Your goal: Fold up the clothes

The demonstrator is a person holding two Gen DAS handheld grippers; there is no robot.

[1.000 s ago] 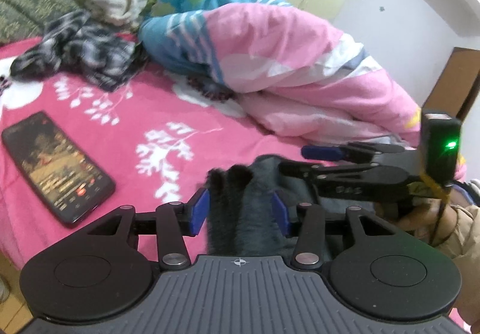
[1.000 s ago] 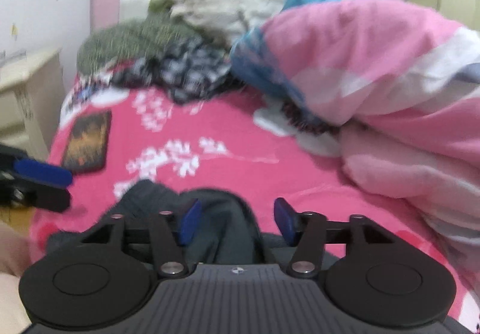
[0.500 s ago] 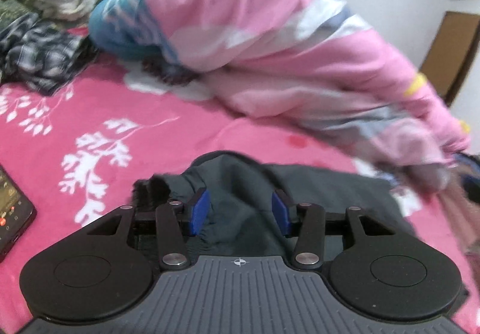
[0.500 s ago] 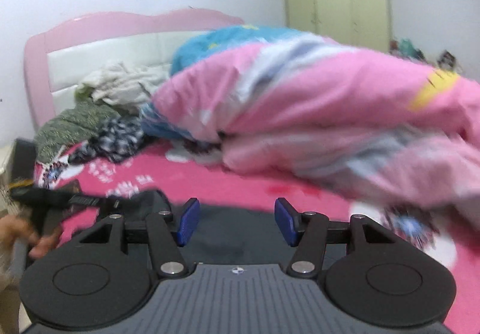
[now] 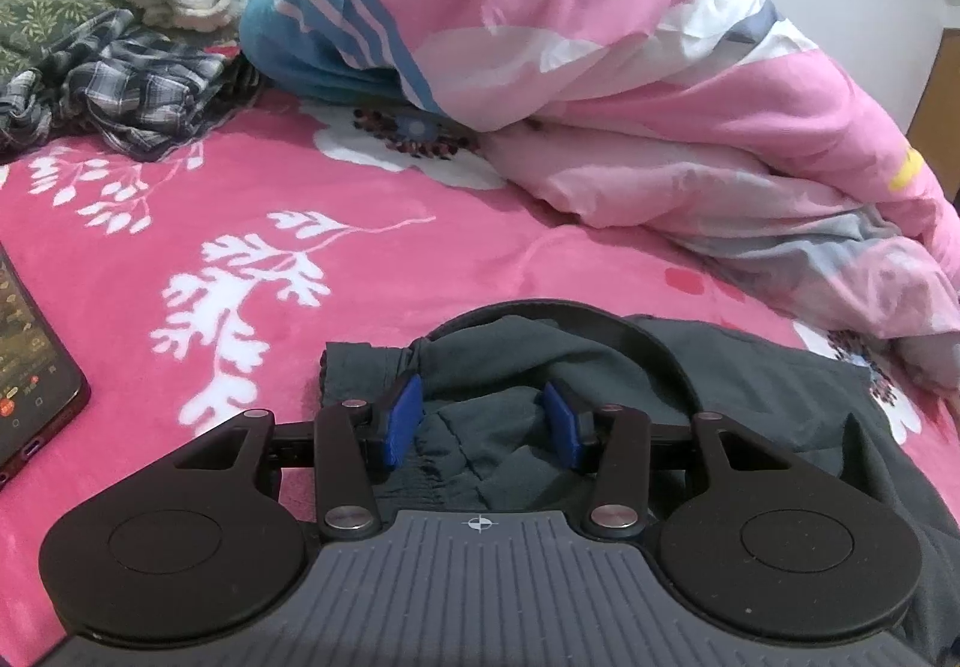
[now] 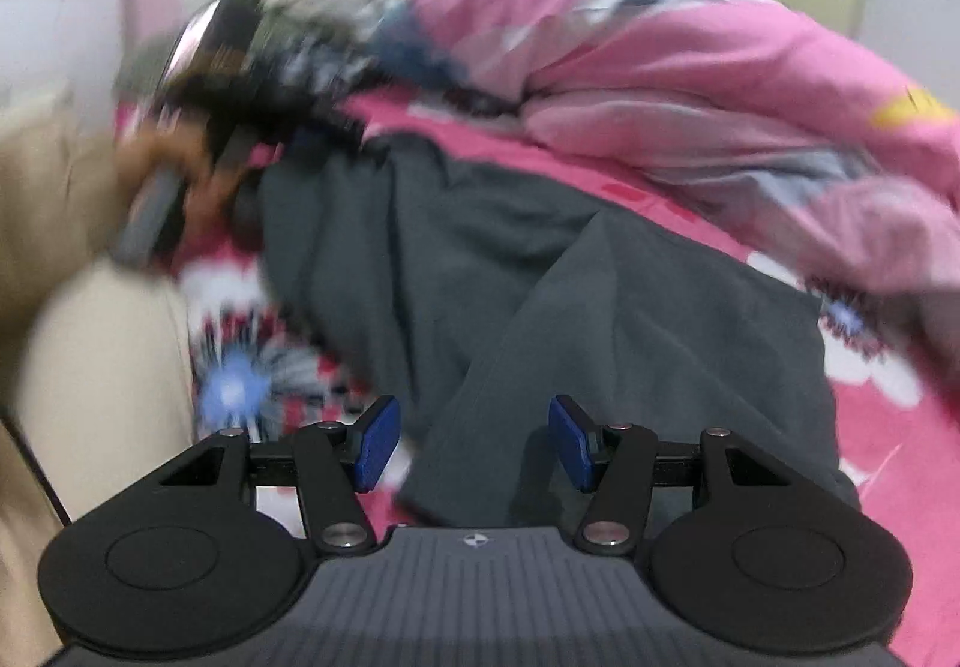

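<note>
The dark grey cloth garment [image 5: 750, 367] lay crumpled on the bright pink bed cover with white leaf print [image 5: 252, 223], near its front edge. The left hand-held gripper [image 5: 483, 421] hung low over the garment's bunched, rimmed end, its blue pads spread with folds of grey cloth lying between them; whether the pads touched the cloth could not be told. In the right wrist view the same garment [image 6: 540, 259] stretched away across the bed, and the right hand-held gripper [image 6: 474, 442] stood with its jaws wide apart just over the nearest edge of the cloth, gripping nothing. That view was blurred on its left side. A rumpled pink, white and blue quilt [image 5: 630, 85] was heaped behind the garment. A black smartphone with a lit screen [image 5: 30, 367] lay well to the left of it.
</note>
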